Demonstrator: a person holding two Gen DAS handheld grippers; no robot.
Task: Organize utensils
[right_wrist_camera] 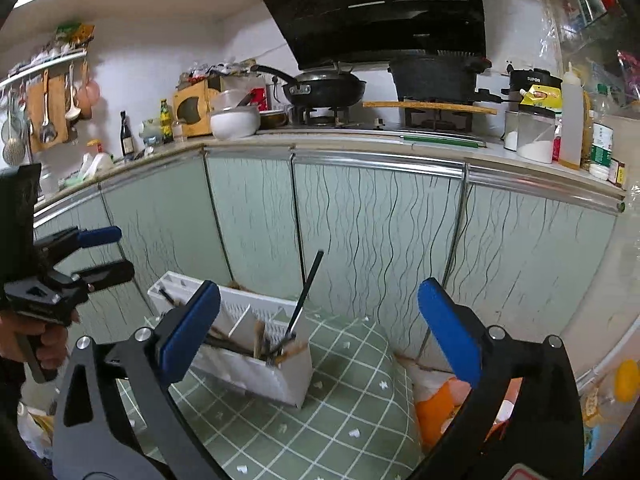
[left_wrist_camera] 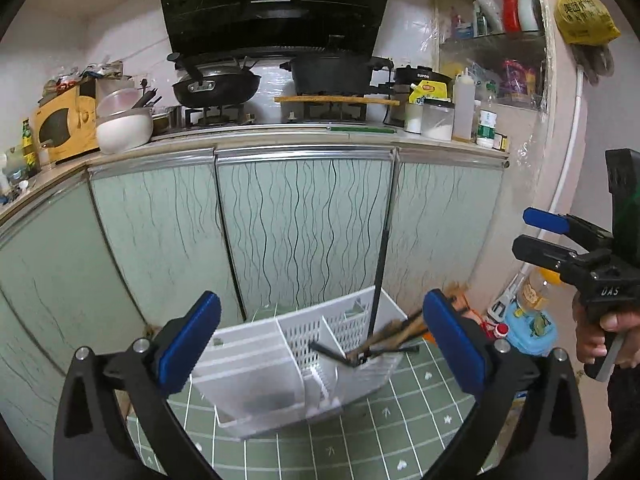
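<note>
We find both wrist views low, angled down, sharing the basket (left_wrist_camera: 280, 360) (right_wrist_camera: 256, 344) at six o'clock.

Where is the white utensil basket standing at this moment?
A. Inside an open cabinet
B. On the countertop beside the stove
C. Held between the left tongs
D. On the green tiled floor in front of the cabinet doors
D: in both wrist views the white utensil basket stands on the green tiled floor, before the closed cabinet doors, and neither tongs touch it.
</note>
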